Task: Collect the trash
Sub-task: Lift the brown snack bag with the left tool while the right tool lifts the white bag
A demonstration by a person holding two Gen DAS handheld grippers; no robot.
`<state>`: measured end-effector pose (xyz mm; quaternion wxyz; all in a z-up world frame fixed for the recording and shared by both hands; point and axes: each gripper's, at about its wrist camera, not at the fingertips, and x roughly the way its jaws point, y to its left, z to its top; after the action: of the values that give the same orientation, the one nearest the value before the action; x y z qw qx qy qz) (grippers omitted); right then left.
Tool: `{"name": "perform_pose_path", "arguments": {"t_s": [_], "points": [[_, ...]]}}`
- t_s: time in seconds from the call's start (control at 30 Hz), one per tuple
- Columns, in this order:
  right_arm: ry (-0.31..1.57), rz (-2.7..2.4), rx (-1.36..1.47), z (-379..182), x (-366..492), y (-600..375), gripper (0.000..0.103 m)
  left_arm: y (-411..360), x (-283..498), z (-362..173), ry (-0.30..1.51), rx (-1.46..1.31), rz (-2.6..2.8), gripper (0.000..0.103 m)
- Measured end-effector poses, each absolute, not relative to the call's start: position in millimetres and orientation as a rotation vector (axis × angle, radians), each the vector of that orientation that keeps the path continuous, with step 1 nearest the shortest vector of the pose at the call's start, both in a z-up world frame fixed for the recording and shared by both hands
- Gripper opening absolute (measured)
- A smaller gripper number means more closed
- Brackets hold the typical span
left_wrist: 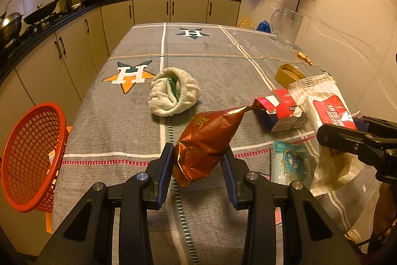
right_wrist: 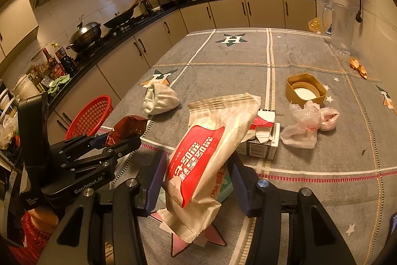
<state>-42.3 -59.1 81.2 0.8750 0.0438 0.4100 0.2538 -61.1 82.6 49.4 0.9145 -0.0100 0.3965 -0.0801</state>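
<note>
- Trash is spread over the near end of the grey table; an orange basket sits off its left edge.
- Left gripper pinches a crinkled brown foil bag, held up off the cloth.
- Right gripper clamps a white wipes pack with a red label, also lifted.
- A torn red-and-white carton and a crumpled plastic bag lie on the cloth beyond.
- A rolled white sock lies near the middle.

L claw blk, silver screws | R claw blk, blue pads | "GenRobot.AI" mark
</note>
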Motion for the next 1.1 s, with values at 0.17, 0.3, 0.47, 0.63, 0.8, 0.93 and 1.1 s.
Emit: {"name": "perform_pose_path", "arguments": {"t_s": [0.17, 0.3, 0.47, 0.63, 0.8, 0.93, 1.1], "points": [[0.861, 0.531, 0.089, 81, -41, -57, 0.055, 85, -63, 49, 0.817, -0.028, -0.161, 0.036], [0.861, 0.532, 0.088, 81, -41, -56, 0.055, 86, -64, 48, 0.818, -0.029, -0.16, 0.036], [0.861, 0.532, 0.087, 81, -40, -56, 0.055, 88, -64, 48, 0.817, -0.033, -0.159, 0.036], [0.862, 0.532, 0.085, 81, -40, -54, 0.055, 90, -65, 48, 0.816, -0.035, -0.157, 0.036], [0.864, 0.533, 0.082, 80, -39, -52, 0.055, 94, -66, 48, 0.815, -0.044, -0.15, 0.036], [0.862, 0.535, 0.075, 80, -39, -48, 0.055, 97, -67, 49, 0.811, -0.05, -0.145, 0.036], [0.863, 0.541, 0.068, 81, -38, -44, 0.055, 102, -68, 48, 0.811, -0.057, -0.137, 0.036]]}}
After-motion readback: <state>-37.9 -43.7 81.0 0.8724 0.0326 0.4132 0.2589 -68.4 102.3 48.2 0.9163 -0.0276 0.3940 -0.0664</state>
